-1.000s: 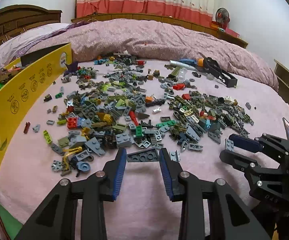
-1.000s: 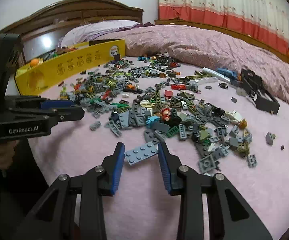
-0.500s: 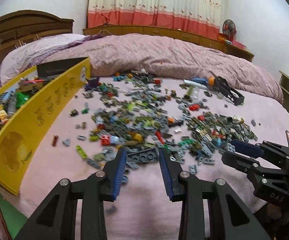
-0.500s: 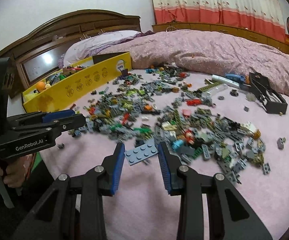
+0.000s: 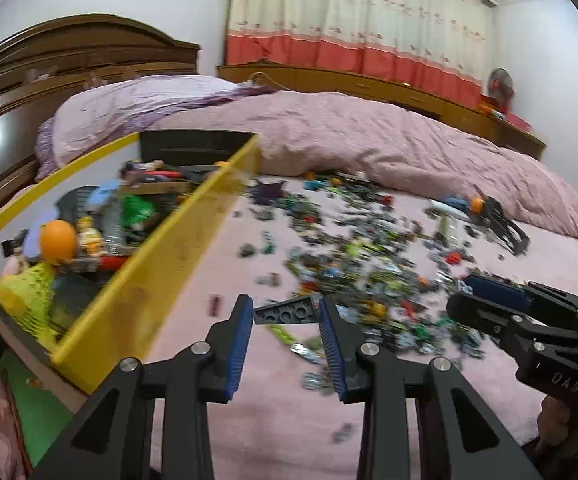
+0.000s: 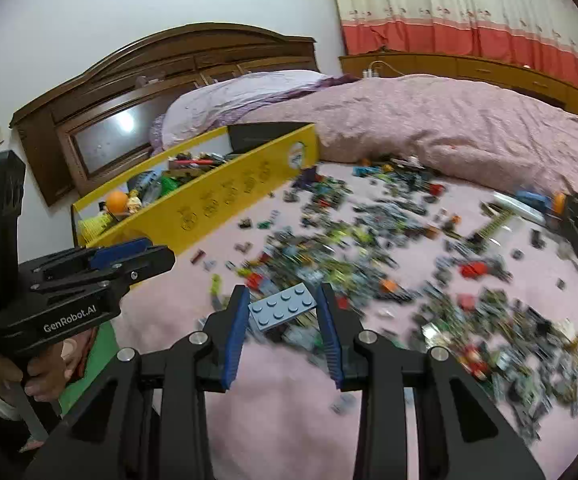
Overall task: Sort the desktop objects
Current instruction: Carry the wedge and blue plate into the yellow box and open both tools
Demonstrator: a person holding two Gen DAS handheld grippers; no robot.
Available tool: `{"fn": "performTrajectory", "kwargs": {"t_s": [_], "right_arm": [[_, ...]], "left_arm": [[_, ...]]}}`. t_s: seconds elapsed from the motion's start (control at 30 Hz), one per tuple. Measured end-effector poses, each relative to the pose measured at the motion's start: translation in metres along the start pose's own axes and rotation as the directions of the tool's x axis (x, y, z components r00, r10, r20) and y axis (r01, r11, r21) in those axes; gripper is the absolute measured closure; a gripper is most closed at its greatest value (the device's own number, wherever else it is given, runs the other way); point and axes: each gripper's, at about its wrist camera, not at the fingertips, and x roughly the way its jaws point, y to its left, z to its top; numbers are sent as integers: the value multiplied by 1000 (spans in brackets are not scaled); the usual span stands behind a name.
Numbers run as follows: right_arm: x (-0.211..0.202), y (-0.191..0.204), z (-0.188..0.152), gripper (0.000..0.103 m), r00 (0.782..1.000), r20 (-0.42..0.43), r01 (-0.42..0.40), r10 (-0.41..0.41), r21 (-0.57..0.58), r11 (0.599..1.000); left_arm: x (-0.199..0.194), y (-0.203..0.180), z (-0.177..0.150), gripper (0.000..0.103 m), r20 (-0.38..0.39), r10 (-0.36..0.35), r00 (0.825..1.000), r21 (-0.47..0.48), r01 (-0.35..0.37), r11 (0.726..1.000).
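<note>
Both tools are clamped — our left tool [image 5: 286, 316] on a dark plate [image 5: 285, 313], our right tool [image 6: 282, 310] on a blue plate [image 6: 282, 307] — above the bed [image 6: 273, 420], beside the part-filled yellow box [image 5: 161, 264], with most bricks [image 6: 389, 264] unsorted.

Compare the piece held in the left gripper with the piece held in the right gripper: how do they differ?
Colour: the dark plate in the left gripper is near-black, while the light blue plate in the right gripper is pale blue-grey.
Shape: the dark plate is a tapered wedge; the light blue plate is a plain rectangle.
Shared: both are flat studded plates clamped between blue pads above the pink bedspread.
</note>
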Motion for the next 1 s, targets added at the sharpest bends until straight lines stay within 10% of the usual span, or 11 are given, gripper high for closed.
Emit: {"fn": "performTrajectory", "kwargs": {"t_s": [1.0], "right_arm": [[152, 107, 149, 68, 987, -67, -148, 143, -68, 987]], "left_arm": [[33, 198, 114, 69, 6, 199, 980, -138, -196, 971]]}}
